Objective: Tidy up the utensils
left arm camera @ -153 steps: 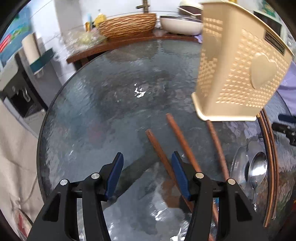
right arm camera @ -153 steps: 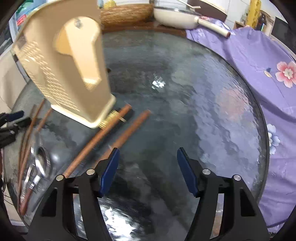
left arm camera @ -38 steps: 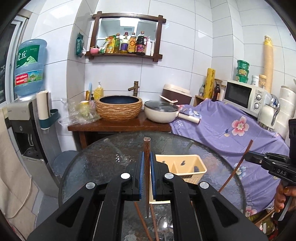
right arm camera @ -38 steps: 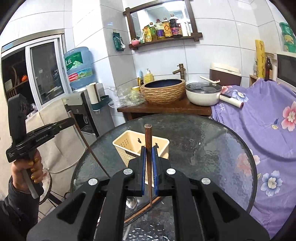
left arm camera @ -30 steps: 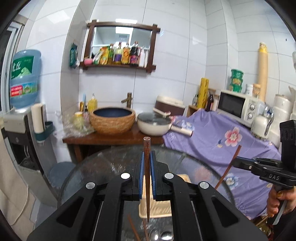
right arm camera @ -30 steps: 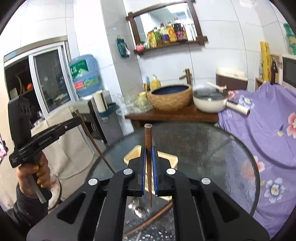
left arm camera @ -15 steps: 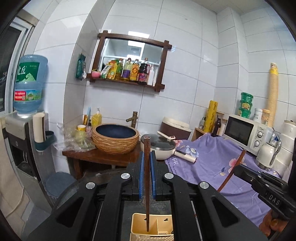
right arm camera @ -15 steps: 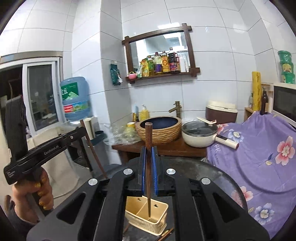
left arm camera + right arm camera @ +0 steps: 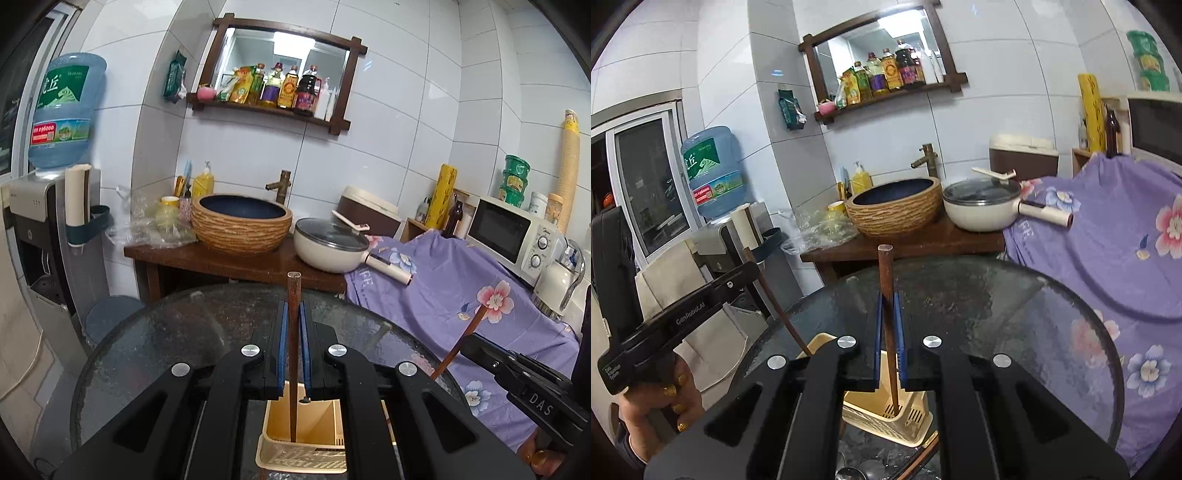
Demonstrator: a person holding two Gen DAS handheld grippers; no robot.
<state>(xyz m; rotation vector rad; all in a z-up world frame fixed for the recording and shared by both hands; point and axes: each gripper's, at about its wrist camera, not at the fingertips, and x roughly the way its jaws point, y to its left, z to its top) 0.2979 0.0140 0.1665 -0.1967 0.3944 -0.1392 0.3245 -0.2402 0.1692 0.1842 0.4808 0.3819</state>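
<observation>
A: Since half a second ago we've sunk; both chopstick tips now reach lower inside the cream holder (image 9: pixel 295 428) under our pads.

B: Left hand-held gripper (image 9: pixel 291 332) is clamped on its upright chopstick (image 9: pixel 293 306); right hand-held gripper (image 9: pixel 889 317) likewise on its chopstick (image 9: pixel 885 273). We read "DAS" and "GenRobot.AI".

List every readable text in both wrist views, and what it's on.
"DAS": side of the black right claw, seen in the left wrist view.
"GenRobot.AI": side of the black left claw, seen in the right wrist view.
"FE": purple floral cloth, partly hidden.
Blue water jug: large Chinese characters, not reliably legible.
Shelf bottles, microwave dials: too small.
</observation>
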